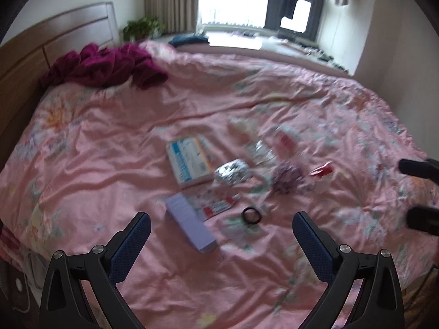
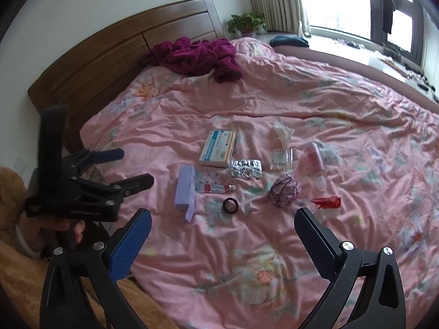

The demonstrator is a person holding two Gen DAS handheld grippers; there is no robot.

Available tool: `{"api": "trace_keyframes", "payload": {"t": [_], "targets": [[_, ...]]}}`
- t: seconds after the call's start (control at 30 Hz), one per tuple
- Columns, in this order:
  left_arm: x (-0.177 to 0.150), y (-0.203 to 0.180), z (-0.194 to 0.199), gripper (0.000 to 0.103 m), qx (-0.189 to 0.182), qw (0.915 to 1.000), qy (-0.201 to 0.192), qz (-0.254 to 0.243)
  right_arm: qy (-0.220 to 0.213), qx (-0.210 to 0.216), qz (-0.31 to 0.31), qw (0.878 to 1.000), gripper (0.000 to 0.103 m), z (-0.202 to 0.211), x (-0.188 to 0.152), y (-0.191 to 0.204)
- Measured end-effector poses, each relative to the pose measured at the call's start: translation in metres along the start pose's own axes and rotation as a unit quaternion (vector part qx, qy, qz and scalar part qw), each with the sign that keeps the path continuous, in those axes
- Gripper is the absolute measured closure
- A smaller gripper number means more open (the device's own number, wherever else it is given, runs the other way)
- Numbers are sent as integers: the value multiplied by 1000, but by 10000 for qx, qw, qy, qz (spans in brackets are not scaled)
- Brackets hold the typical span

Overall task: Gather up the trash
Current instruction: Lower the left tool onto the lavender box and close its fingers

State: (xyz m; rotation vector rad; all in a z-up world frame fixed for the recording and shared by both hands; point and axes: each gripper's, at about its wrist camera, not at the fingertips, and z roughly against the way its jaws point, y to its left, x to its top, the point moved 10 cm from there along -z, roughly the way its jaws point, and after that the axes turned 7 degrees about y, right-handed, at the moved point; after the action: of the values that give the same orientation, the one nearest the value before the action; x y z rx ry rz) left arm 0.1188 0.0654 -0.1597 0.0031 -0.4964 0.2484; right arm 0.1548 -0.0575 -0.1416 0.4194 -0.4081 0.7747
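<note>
Small litter lies in the middle of a pink floral bedspread: a blue-and-white medicine box, a lilac box, a red-and-white tube, a foil blister pack, a black ring, a crumpled purple paper ball, a red wrapper and a clear packet. My right gripper hovers open above the near side of the bed. My left gripper is open too, above the lilac box and black ring. In the right wrist view the left gripper shows at the left, held by a hand.
A crumpled magenta blanket lies by the wooden headboard. A potted plant and a dark folded cloth sit on the window ledge beyond the bed. A tan fuzzy sleeve fills the lower left.
</note>
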Motion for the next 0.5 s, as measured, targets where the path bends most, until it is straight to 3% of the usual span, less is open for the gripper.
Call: {"api": "trace_keyframes", "payload": {"t": [0.17, 0.27, 0.5], "targets": [[-20, 38, -66, 0, 230, 9937, 869, 671, 274, -124, -153, 9994, 0, -23, -6, -7], [-37, 60, -111, 0, 433, 9808, 1522, 1142, 411, -154, -137, 9989, 0, -32, -8, -8], [-47, 65, -174, 0, 643, 9621, 2299, 1318, 636, -194, -293, 9974, 0, -50, -10, -21]]}}
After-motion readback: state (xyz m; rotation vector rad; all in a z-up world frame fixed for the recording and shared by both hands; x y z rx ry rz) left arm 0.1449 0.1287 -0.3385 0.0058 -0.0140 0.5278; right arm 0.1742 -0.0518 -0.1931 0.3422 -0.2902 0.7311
